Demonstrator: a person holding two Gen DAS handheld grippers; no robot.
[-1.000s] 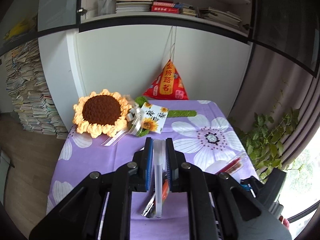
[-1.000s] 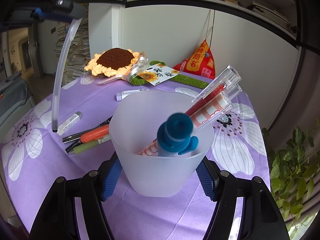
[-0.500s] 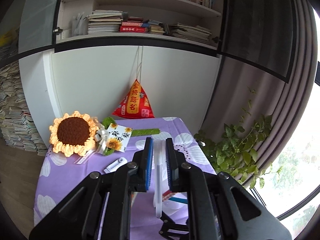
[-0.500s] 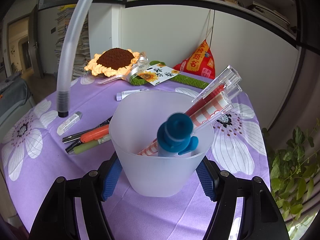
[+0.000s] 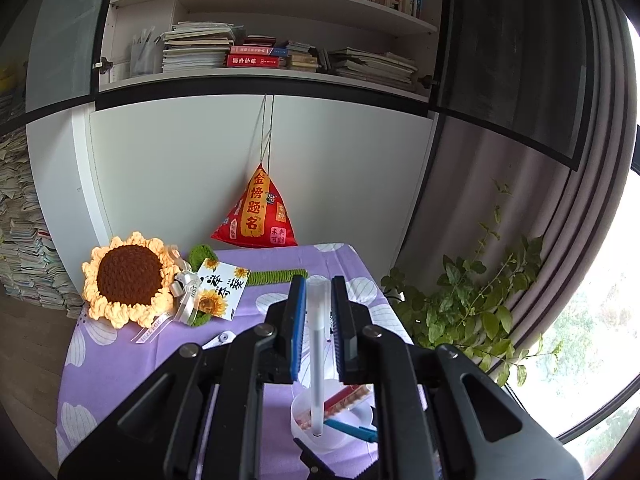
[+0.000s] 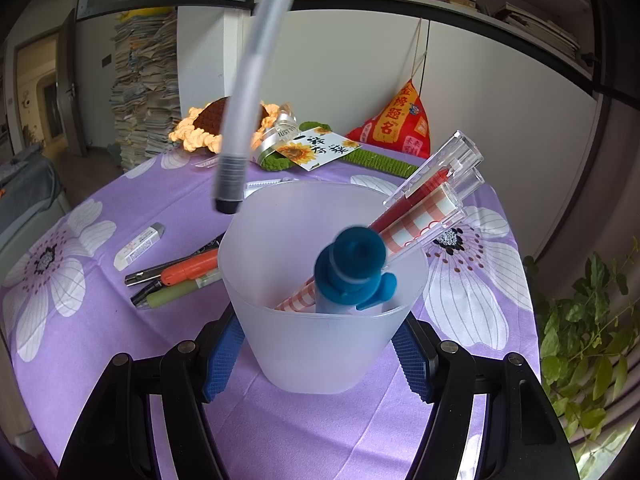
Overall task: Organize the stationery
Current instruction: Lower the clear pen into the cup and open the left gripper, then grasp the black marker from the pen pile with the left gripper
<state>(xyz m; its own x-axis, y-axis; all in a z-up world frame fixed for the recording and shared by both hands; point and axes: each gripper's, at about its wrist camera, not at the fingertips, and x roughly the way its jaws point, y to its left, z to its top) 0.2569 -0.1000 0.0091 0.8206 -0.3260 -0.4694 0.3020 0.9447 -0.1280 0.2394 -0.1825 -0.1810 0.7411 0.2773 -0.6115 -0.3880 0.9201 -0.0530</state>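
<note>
L gripper (image 5: 314, 320): clamped on frosted pen (image 5: 317, 356), pen pinched between the two blue pads, upper end sticking up past the fingertips, rest hanging straight down.
Pen tip: dark end just over the cup (image 6: 324, 280), at its far-left rim in R wrist view; not inside yet, no contact visible. In L wrist view tip lines up w/ cup mouth.
R gripper (image 6: 320, 344): closed around the cup, one blue pad on each side wall low down, cup upright on the purple floral cloth (image 6: 80, 340).
In cup: blue-capped pen (image 6: 352, 276) upright at centre; red pen (image 6: 424, 196) and checked pen (image 6: 420, 224) w/ clear caps leaning out over far-right rim.
Left of cup, on cloth: orange pen (image 6: 188, 270), green pen (image 6: 180, 290), black pen (image 6: 140, 276) bunched together, touching; eraser (image 6: 138, 246) a bit further left, apart from them.
Behind cup: white item (image 6: 264, 184) near far rim, partly hidden; crochet sunflower (image 5: 128, 282) w/ card (image 5: 222, 288); red pouch (image 5: 256, 216) vs wall.
</note>
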